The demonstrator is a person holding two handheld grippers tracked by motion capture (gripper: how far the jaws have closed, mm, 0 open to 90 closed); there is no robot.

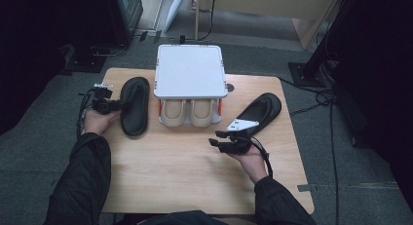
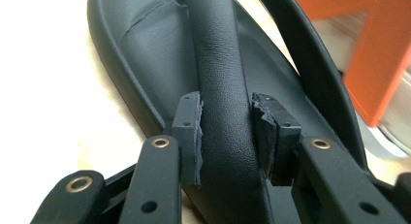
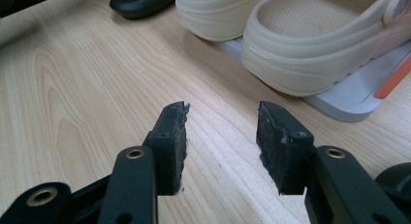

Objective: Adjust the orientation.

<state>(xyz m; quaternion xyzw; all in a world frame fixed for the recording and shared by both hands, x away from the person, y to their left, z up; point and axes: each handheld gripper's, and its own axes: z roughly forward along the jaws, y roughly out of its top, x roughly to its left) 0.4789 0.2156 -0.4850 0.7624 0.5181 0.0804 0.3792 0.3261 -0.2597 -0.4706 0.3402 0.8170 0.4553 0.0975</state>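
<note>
The left gripper (image 2: 226, 136) is clamped on the strap (image 2: 218, 64) of a black sandal (image 1: 134, 106), one pad pressed against each side of the strap. The strap is smooth, dark and leather-like, running lengthwise over a wide, flat footbed with a raised rim. This sandal lies on the left part of the wooden table (image 1: 185, 171), just beside a white two-level rack (image 1: 190, 71) that holds a pair of cream clogs (image 1: 189, 113) on its lower shelf. The right gripper (image 1: 217, 138) hovers over bare wood with its jaws apart and nothing between them. A second black sandal (image 1: 260, 112) lies just beyond it, right of the rack.
</note>
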